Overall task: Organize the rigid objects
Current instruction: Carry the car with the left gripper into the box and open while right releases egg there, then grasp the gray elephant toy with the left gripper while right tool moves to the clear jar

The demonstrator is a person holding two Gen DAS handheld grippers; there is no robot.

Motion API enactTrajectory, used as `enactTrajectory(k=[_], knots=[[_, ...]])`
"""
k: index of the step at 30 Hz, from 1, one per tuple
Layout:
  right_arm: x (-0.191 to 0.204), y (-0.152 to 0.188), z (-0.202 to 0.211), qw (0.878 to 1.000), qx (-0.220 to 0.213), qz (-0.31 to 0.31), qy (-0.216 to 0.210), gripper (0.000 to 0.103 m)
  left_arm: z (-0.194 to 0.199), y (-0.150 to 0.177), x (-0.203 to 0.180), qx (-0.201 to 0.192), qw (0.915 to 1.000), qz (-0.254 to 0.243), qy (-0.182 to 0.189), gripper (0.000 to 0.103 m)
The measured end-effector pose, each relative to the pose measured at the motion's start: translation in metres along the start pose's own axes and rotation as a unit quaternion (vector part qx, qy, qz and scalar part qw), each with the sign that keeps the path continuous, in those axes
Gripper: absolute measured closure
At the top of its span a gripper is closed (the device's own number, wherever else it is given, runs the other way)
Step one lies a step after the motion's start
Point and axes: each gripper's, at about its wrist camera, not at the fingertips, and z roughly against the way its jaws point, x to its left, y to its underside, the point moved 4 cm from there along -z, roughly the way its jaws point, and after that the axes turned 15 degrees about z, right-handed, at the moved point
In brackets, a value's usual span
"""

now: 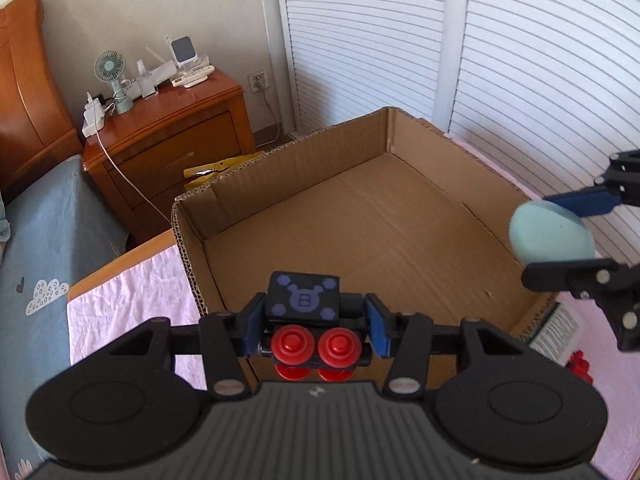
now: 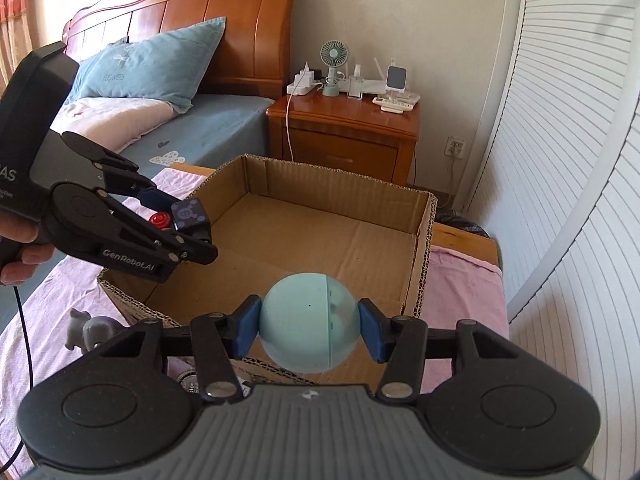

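Toy block (image 1: 303, 300) (red wheels) clamped in left gripper (image 1: 312, 324), blue ball (image 2: 308, 324) pinched by right gripper (image 2: 308, 330), cardboard box (image 1: 280, 168) beneath

The left gripper (image 1: 314, 322) is clamped on a toy (image 1: 305, 312), its handle held by a hand (image 2: 18, 246). The right gripper (image 2: 309, 330) is closed around a ball (image 2: 309, 328).

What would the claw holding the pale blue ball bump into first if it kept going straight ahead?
Probably the cardboard box: the right claw with the ball points over its near rim toward the bare floor and far wall, though depth is unclear.
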Motion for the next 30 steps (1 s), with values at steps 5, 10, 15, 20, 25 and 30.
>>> enactTrajectory(k=[5,10,15,20,25,30], knots=[[-0.004,0.004,-0.022,1.000,0.024,-0.011,-0.004,0.045,-0.008,-0.011,0.010,-0.029,0.9990,0.034,-0.006,0.014],[-0.008,0.000,-0.027,1.000,0.004,-0.021,0.009,0.035,0.013,-0.003,0.009,-0.038,0.9988,0.028,0.005,0.013],[-0.014,-0.004,-0.017,0.998,-0.007,-0.059,0.020,0.000,0.043,0.011,0.009,-0.046,0.9986,0.024,-0.001,0.008],[0.000,0.003,0.005,0.998,0.010,-0.046,0.039,0.000,0.077,0.029,0.008,-0.063,0.9979,0.018,-0.006,0.005],[0.022,0.019,0.028,0.999,0.018,-0.040,0.026,0.000,0.099,0.054,0.005,-0.077,0.9964,0.024,-0.027,0.002],[0.049,0.048,0.050,0.999,0.020,-0.035,0.016,0.000,0.107,0.088,0.007,-0.076,0.9949,0.051,-0.044,0.002]])
